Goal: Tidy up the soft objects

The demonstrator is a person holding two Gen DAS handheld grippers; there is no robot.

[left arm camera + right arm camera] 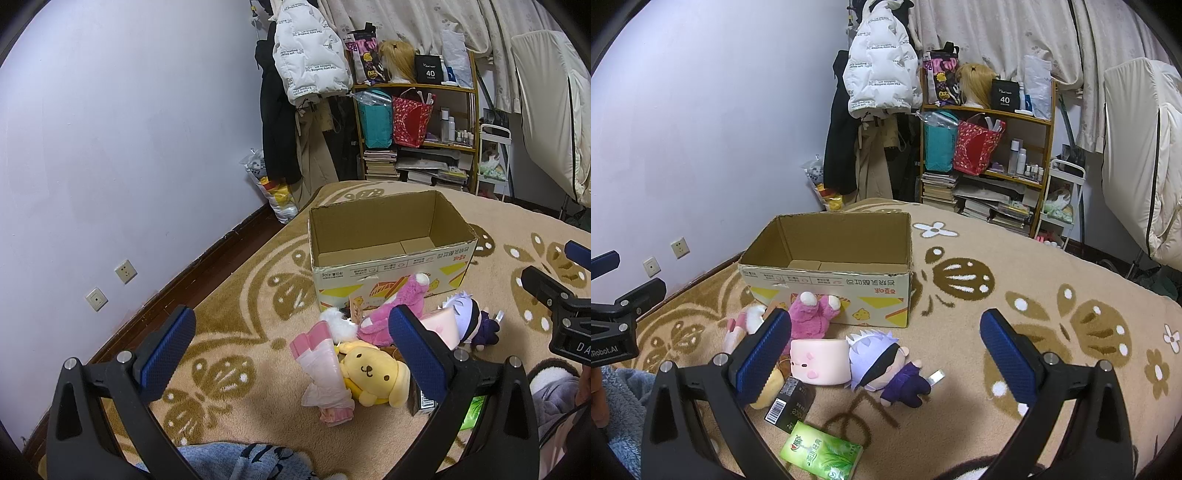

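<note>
Beige patterned rug covers the floor up to a lilac wall w/ dark skirting on the left; shelf and hung coats crowd the far side. Bare rug lies to the right of the box and doll, wide and unblocked.

Box sits open-topped mid-rug, nothing visible inside. Toys lie in a pile just in front of it: pink plush against the box wall, pink cube touching the doll, yellow dog beside a pink wrapped bundle. Black carton and green tissue pack lie nearest the camera.

Left gripper hovers over the pile, jaws spread wide, holding nothing. Right gripper same: wide apart, above cube and doll, no contact.
</note>
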